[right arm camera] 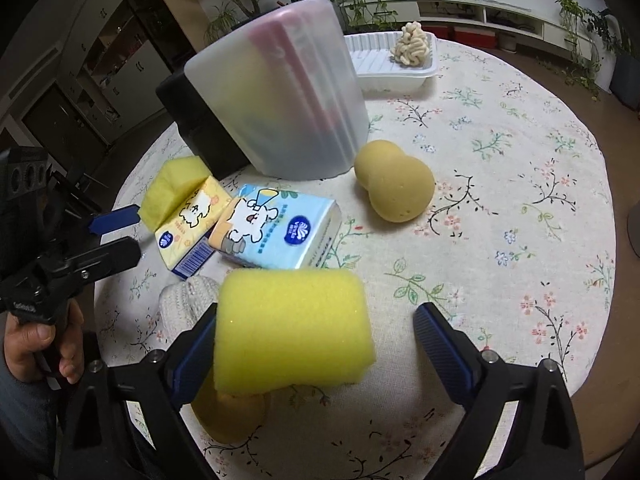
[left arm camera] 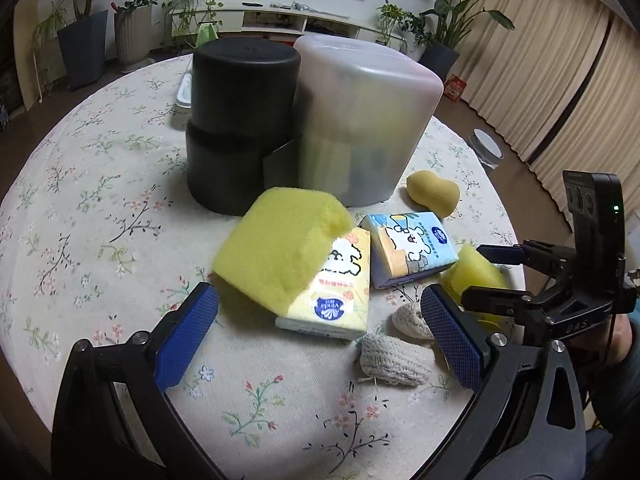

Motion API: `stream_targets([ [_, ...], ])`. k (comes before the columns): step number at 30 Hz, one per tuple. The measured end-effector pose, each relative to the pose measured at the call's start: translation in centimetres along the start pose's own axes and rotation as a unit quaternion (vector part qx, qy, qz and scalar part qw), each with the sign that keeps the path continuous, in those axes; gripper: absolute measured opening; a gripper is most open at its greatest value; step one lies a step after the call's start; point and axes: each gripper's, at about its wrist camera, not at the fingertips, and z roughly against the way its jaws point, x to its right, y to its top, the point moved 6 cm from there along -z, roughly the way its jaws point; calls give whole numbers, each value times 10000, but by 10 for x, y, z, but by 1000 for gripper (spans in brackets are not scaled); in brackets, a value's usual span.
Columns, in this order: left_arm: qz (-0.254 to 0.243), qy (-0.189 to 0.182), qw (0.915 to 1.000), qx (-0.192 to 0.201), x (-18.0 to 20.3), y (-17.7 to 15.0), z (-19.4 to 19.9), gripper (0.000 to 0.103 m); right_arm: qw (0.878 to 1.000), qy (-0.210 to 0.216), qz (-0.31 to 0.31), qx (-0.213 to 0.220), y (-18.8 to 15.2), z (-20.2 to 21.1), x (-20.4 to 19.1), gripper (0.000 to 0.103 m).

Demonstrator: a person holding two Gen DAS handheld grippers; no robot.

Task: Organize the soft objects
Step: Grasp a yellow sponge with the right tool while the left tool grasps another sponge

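My left gripper (left arm camera: 320, 332) is open above a yellow tissue pack (left arm camera: 332, 292) with a large yellow sponge (left arm camera: 276, 244) lying across it; neither pad touches them. A blue tissue pack (left arm camera: 412, 248) lies just to the right. In the right wrist view my right gripper (right arm camera: 320, 350) is open around a second yellow sponge (right arm camera: 292, 328). That sponge leans on the left pad (right arm camera: 196, 356), and a clear gap separates it from the right pad (right arm camera: 444, 348). A tan sponge (right arm camera: 228, 412) sits under it. A tan peanut-shaped sponge (right arm camera: 394, 184) rests beside the translucent bin (right arm camera: 280, 100).
A black bin (left arm camera: 240, 120) stands mouth-down against the translucent bin on the round floral table (left arm camera: 100, 200). Knitted grey pieces (left arm camera: 392, 360) lie near the front. A white tray (right arm camera: 376, 64) at the far edge holds a cream knotted ball (right arm camera: 416, 44). A hand (right arm camera: 36, 344) grips the left tool.
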Motion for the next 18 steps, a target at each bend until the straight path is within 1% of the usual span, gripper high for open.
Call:
stream_targets([
  [2, -87, -54, 9999, -48, 3, 3, -2, 103, 10000, 17, -24, 18, 1, 1, 1, 93],
  [4, -184, -31, 9997, -129, 5, 6, -6, 103, 10000, 4, 12, 23, 0, 1, 0, 91],
  [6, -211, 16, 9996, -186, 4, 9, -11, 103, 10000, 0, 87, 27, 1, 2, -2, 84],
  [7, -205, 25, 9996, -205, 3, 10, -12, 103, 9999, 10, 134, 22, 1, 2, -4, 78],
  [8, -199, 27, 9996, -217, 2, 12, -13, 103, 9998, 6, 190, 34, 1, 2, -5, 69],
  [9, -195, 33, 9996, -213, 1, 13, -13, 103, 9997, -9, 246, 48, 1, 2, -7, 67],
  [12, -229, 43, 9994, -254, -3, 20, -14, 103, 9990, -128, 426, 107, 0, 5, -9, 66],
  [15, -301, 83, 9991, -280, -6, 25, -14, 103, 9988, -62, 447, 172, -1, 7, -11, 66],
  [18, -157, -2, 9991, -382, -15, 25, -18, 103, 9990, -32, 402, 170, -2, 7, -8, 66],
])
